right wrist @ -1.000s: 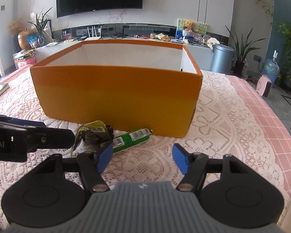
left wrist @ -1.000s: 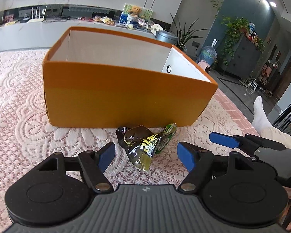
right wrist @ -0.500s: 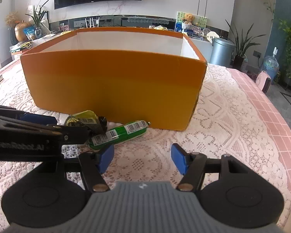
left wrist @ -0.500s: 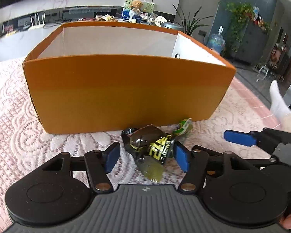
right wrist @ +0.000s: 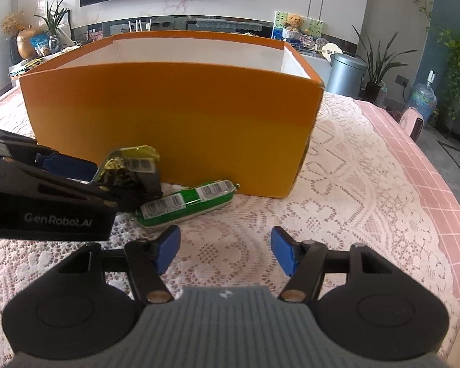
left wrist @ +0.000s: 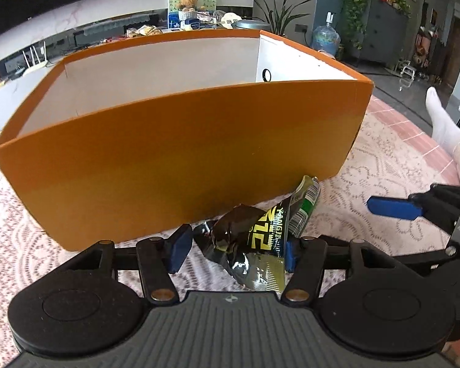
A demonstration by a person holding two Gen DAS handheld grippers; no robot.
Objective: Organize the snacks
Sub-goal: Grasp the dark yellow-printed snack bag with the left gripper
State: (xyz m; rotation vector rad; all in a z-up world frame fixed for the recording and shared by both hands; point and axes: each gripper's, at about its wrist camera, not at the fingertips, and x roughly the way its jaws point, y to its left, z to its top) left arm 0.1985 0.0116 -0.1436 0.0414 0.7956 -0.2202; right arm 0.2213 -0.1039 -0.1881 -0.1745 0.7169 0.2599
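Since the earlier frames the left gripper (left wrist: 233,251) has advanced and its fingers have narrowed around the dark snack packet (left wrist: 251,245), which now sits between them, touching the right pad; full closure cannot be confirmed. Green sausage stick (right wrist: 188,204) lies just beyond, ahead of the right gripper (right wrist: 225,250), fingers wide apart, holding nothing. Orange box (right wrist: 174,122) stands directly behind on the lace-covered table (right wrist: 368,202).

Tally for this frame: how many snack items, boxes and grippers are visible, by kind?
Dark foil snack packet: 1
Green sausage stick: 1
Orange box: 1
Grippers: 2, left gripper and right gripper
Total: 5
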